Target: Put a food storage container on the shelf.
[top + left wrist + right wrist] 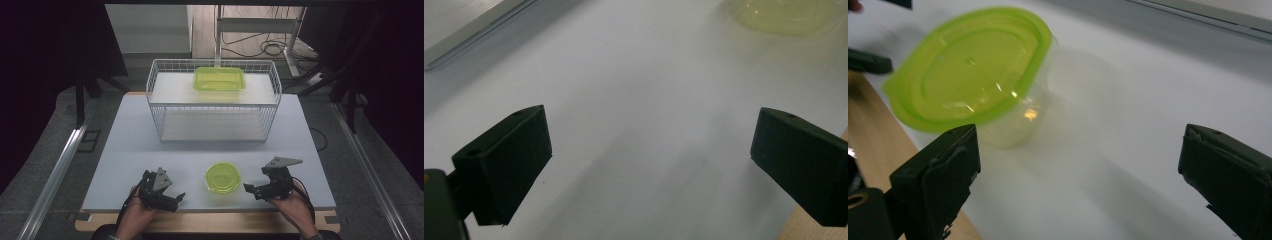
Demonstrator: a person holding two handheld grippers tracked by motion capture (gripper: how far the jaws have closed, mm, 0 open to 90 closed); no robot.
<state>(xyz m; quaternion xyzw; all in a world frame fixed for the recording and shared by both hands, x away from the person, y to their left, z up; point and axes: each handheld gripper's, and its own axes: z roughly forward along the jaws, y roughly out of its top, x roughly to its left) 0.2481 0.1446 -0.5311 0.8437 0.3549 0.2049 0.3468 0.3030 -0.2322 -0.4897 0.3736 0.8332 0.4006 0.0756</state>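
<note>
A round clear tub with a lime-green lid (pixel 222 178) (pixel 970 70) stands on the white table (pixel 135 145) near its front edge, between my two grippers. My right gripper (pixel 251 190) (pixel 1080 137) is just to the tub's right, open, its jaws wide apart and nothing between them. The tub sits beyond the right gripper's left jaw, apart from it. My left gripper (pixel 176 199) (pixel 651 130) rests to the tub's left, open over bare table. A blurred part of the tub (pixel 784 15) shows far off in the left gripper view.
A white wire rack (pixel 215 102) with two shelves stands at the middle back of the table. A rectangular green-lidded container (pixel 219 78) lies on its top shelf. A wooden strip (pixel 210 222) runs along the front edge. Metal rails flank both sides.
</note>
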